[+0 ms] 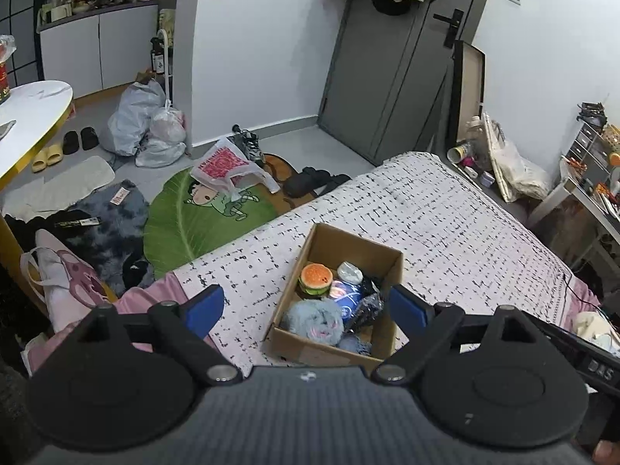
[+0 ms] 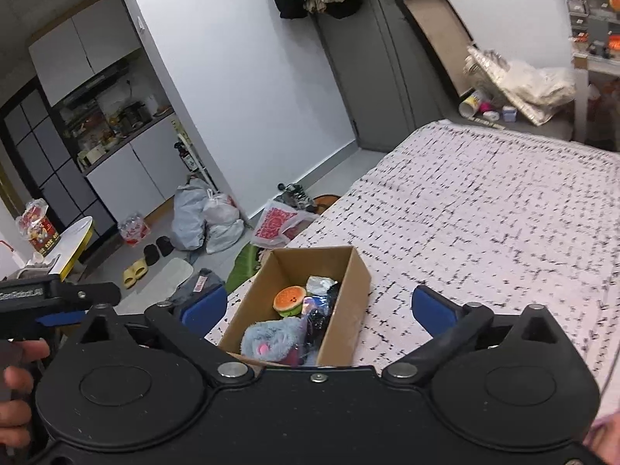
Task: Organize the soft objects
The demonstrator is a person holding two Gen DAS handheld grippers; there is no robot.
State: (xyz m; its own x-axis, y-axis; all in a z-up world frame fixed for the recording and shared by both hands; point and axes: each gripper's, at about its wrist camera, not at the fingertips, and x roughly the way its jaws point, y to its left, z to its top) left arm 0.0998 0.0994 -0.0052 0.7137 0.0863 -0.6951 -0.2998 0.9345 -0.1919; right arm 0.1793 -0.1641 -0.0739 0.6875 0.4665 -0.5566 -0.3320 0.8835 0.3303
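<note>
A cardboard box [image 1: 381, 267] stands open-topped on the bed [image 1: 465, 209], near the bed's left edge as seen from the foot of both cameras. It holds the soft objects. A burger-shaped plush [image 1: 316, 278] sits toward the far half of the box. A fluffy blue-grey plush [image 1: 314, 319] with a pink patch fills the near end. Between them, against the right wall of the box, lie a shiny dark wrapper [image 1: 362, 304] and a small silvery-white item [image 1: 350, 272]; what these two are cannot be told. All contents lie inside the walls.

The left gripper [image 1: 306, 306] hangs above the near end of the box with its blue-padded fingers [image 1: 205, 308] spread wide; nothing is between them and neither pad touches the box. The right gripper [image 2: 319, 310] hangs likewise over the near end, its fingers [image 2: 430, 310] spread fully and empty. In the right wrist view, a hand [image 2: 17, 383] grips the handle of the left tool at the lower left.

The bed carries a white cover with short black dashes. On the floor beside it lies a green leaf-shaped rug [image 1: 186, 224], with filled plastic bags [image 1: 147, 124] and slippers [image 1: 44, 157] farther off. A grey door [image 1: 387, 77] stands beyond the bed, clothes hung at its top.
</note>
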